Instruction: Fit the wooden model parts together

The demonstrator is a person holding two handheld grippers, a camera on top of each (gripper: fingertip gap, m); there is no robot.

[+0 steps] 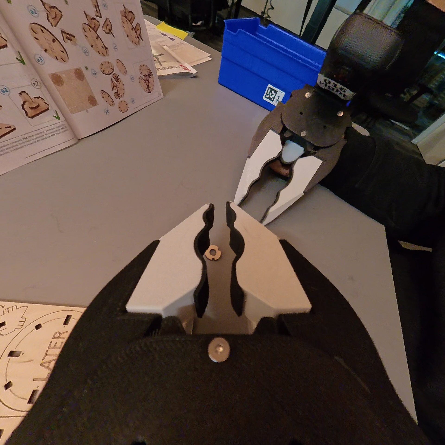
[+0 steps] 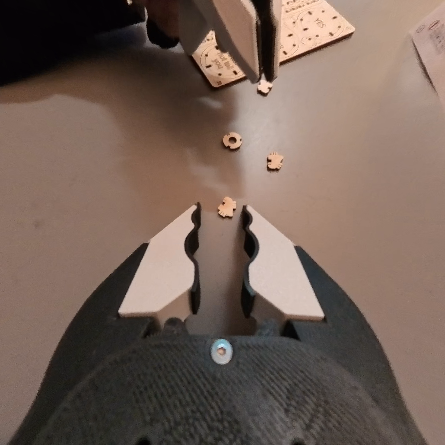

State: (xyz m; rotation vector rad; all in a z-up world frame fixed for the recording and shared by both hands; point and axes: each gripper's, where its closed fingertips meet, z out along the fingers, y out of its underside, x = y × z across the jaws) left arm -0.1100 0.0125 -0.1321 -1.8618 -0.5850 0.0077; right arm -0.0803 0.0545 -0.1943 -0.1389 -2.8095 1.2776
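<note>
My left gripper point(image 1: 219, 204) hovers above the grey table point(image 1: 120, 204), its pads a narrow gap apart with nothing between them. A small wooden ring point(image 1: 212, 252) lies on the table below its fingers; it also shows in the right wrist view point(image 2: 231, 140). My right gripper point(image 2: 221, 206) is open, low over the table. A small notched wooden piece point(image 2: 227, 208) lies flat just ahead of its tips, untouched. In the left wrist view the right gripper point(image 1: 250, 213) sits close beside my left tips. In the right wrist view the left gripper point(image 2: 263, 77) has another small wooden piece point(image 2: 265, 88) just under its tips.
A second notched piece point(image 2: 275, 161) lies to the right of the ring. A laser-cut wooden sheet point(image 1: 29, 349) lies near left. An open instruction booklet point(image 1: 72, 67), loose papers point(image 1: 178, 53) and a blue bin point(image 1: 265, 62) stand at the back. The table edge point(image 1: 397, 313) runs along the right. One gripper's finger ends stand about 8 cm off the other's.
</note>
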